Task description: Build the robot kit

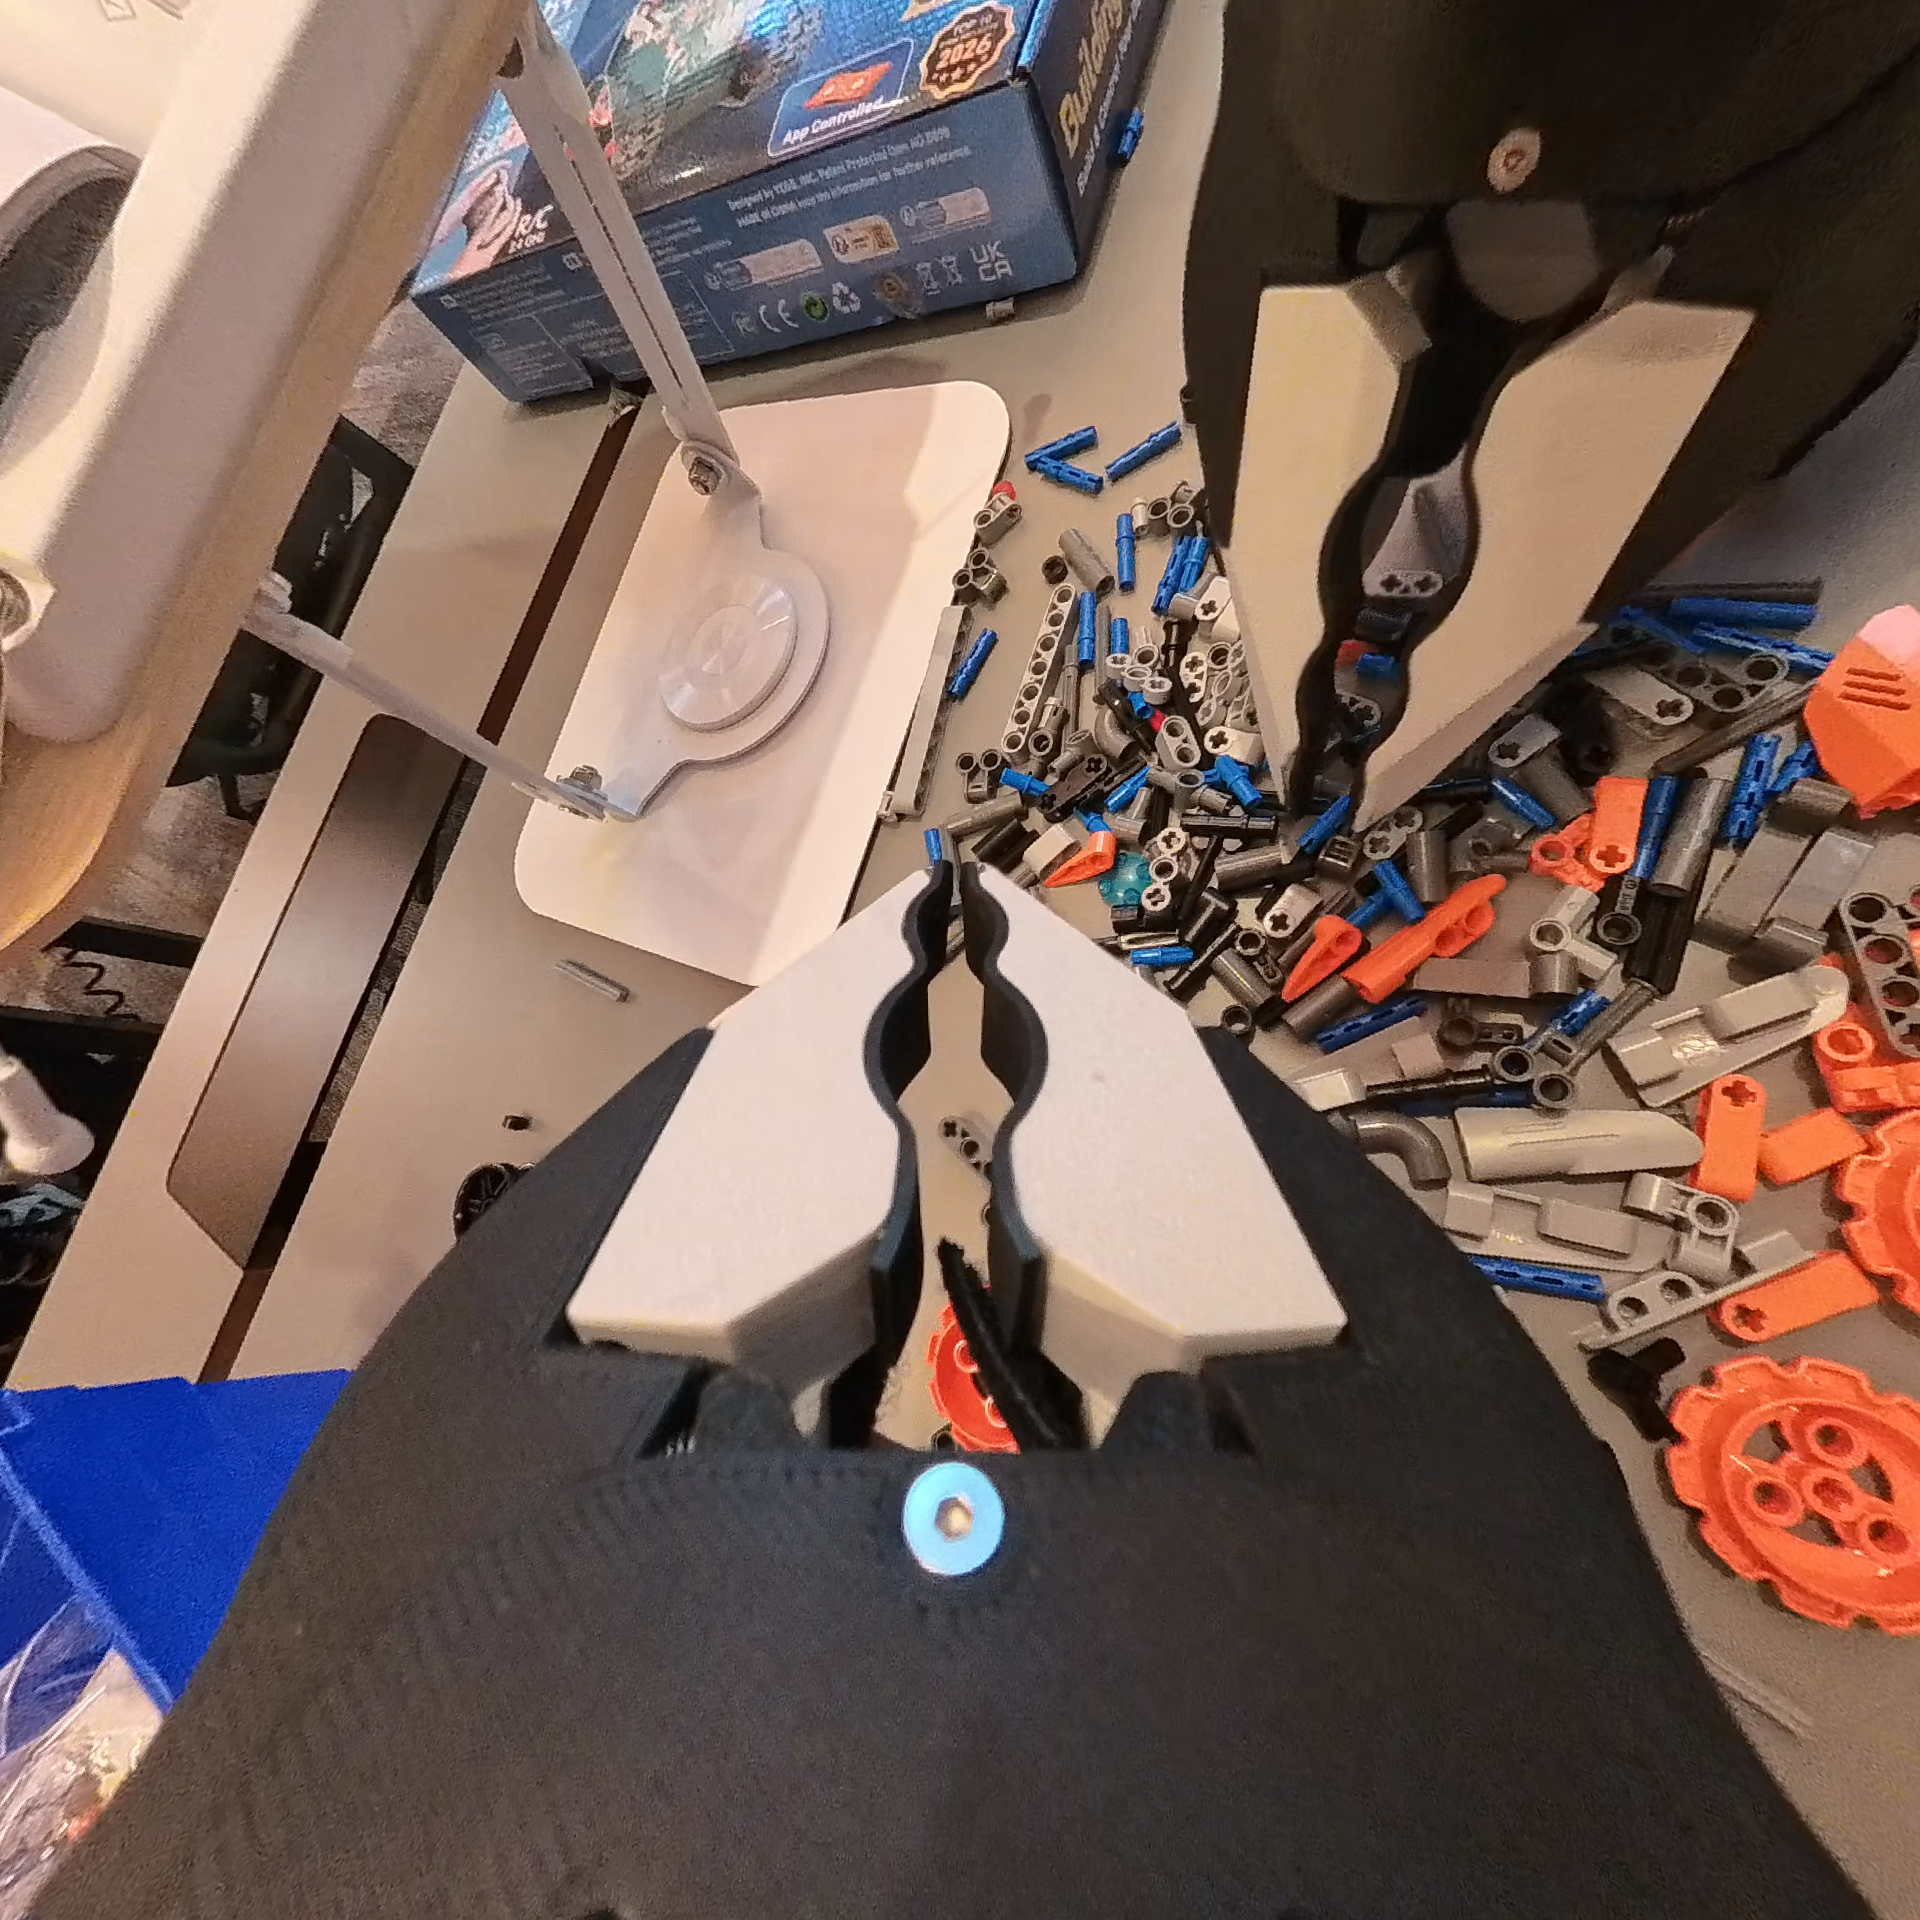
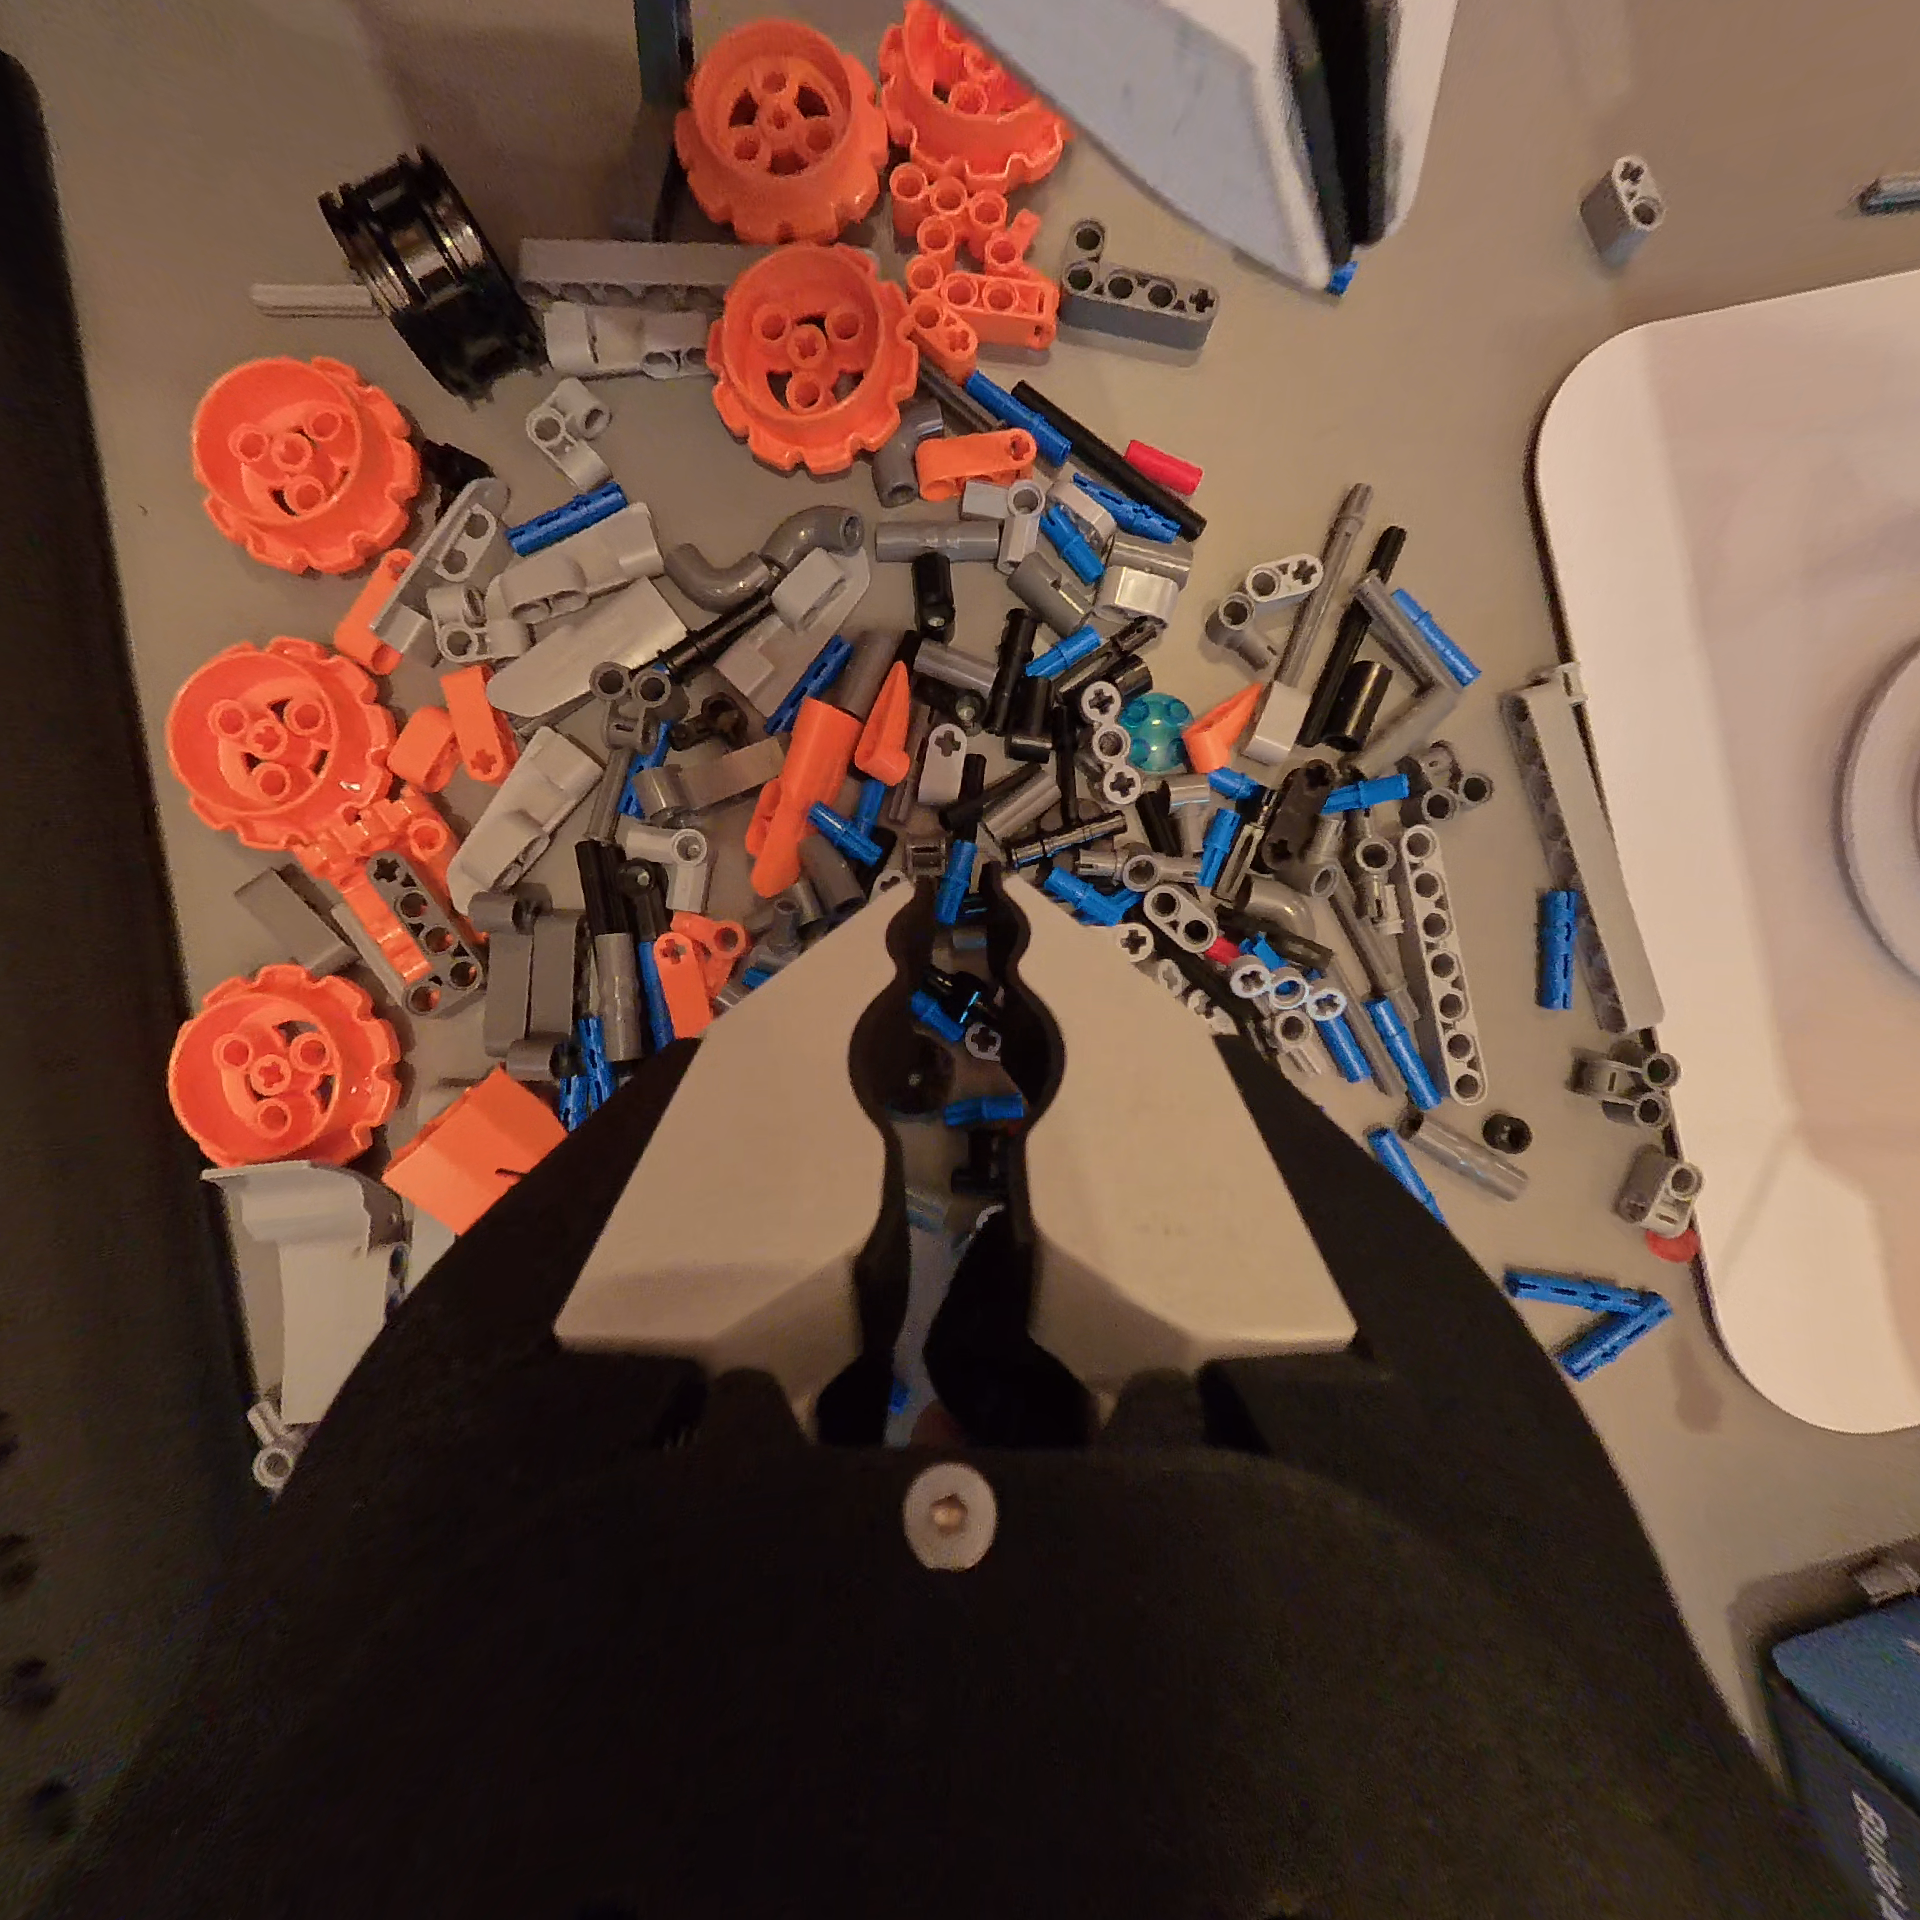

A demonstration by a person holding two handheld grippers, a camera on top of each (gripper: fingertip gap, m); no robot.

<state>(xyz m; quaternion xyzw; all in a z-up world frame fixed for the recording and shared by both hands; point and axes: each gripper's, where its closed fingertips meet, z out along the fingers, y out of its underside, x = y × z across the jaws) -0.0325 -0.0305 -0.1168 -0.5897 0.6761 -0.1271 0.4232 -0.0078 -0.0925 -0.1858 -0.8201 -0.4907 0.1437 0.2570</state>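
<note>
A: What surface is seen?
B: A pale grey-beige bench (image 1: 499, 1039) is shown, lit warmly.
A: And beyond it?
B: A white lamp base (image 1: 862, 582) is set on it; dark floor (image 1: 125, 997) is glimpsed beside.

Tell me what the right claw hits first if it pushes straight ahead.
Probably the blue pin lying right at the tips of the right claw, on top of the parts pile. Depth is unclear; the tips may already touch it.

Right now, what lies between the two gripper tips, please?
The left wrist view shows loose pieces between left gripper, pinching a blue pin, and right gripper: an orange cone, a teal stud, grey and black connectors.
</note>
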